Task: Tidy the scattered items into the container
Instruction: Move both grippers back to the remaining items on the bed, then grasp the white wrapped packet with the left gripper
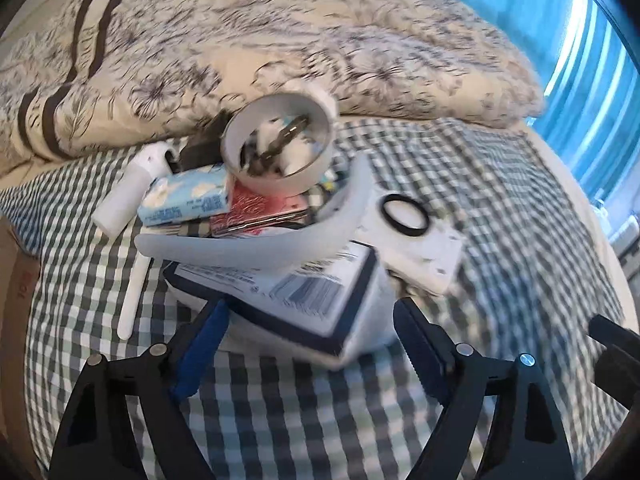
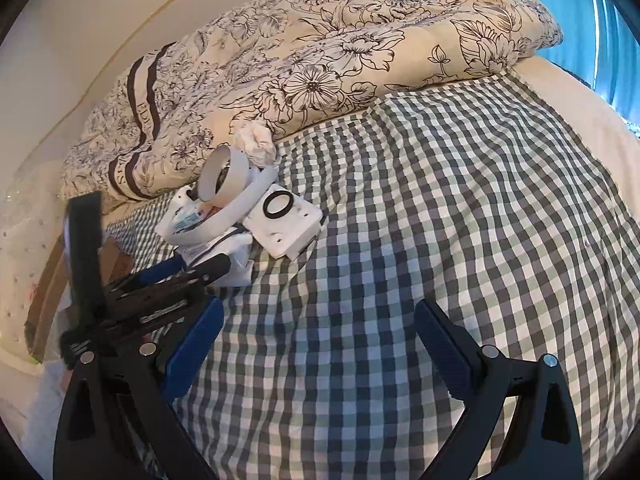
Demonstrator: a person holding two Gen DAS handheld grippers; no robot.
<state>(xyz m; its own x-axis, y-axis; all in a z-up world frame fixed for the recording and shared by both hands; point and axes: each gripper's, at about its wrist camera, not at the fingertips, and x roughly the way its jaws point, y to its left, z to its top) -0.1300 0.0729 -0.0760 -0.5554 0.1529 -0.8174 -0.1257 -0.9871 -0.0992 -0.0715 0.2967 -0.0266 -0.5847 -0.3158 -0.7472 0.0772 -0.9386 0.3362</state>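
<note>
Clutter fills a translucent white plastic basket that sits on a green-and-white checked bedsheet, close to a cream quilt with dark flower prints. Inside lie a blue-and-white tissue pack, a pink and red patterned flat packet and a navy-edged box with a barcode label that leans over the near rim. A round white bowl holding small dark and white bits perches on top of the pile. A white spray bottle lies at the basket's far-left side, and a white square plate with a black ring rests against its right side.

The left gripper has its fingers spread wide on either side of the navy-edged box, grasping nothing; blur hides whether they touch it. The right gripper hangs released above bare checked sheet, well apart from the basket. A crumpled white tissue lies beside the quilt, behind the bowl.
</note>
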